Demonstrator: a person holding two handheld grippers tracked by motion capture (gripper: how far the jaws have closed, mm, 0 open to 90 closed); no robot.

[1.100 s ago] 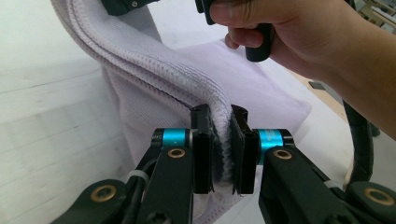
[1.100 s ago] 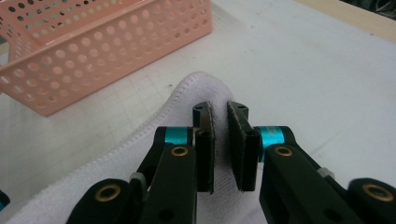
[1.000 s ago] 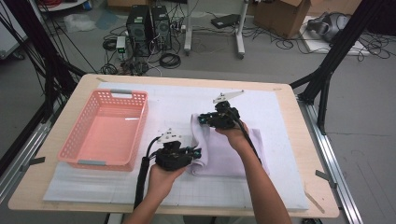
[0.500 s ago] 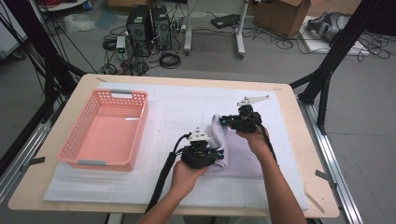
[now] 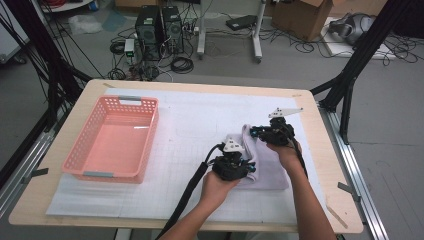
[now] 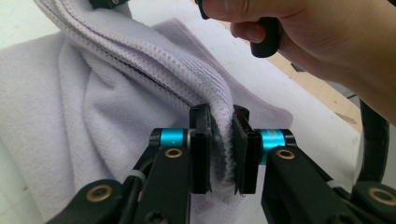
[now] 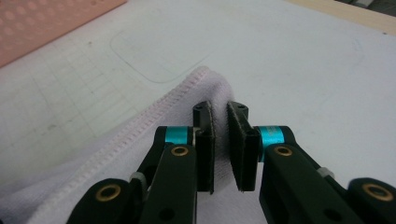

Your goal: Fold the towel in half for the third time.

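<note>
While both grippers work the lavender towel [image 5: 262,167], it lies right of the pink basket [image 5: 112,142] on the white mat [image 5: 185,120]. Left gripper [image 6: 222,140]: jaws narrow, just easing apart, folded hem still pinched between the pads. Right gripper [image 7: 220,133]: jaws narrow, clamped on the towel's far edge.

- In the high view, both forearms run off the bottom edge, and the left gripper [image 5: 231,162] covers the lower left part of the lilac towel [image 5: 265,165].
- In the left gripper view, the towel [image 6: 93,116] is cut by the left and top edges; the hand [image 6: 317,37] at upper right runs off the frame.
- In the right gripper view, the pink basket [image 7: 42,23] is cropped at the upper left corner, and its holes are blurred.
</note>
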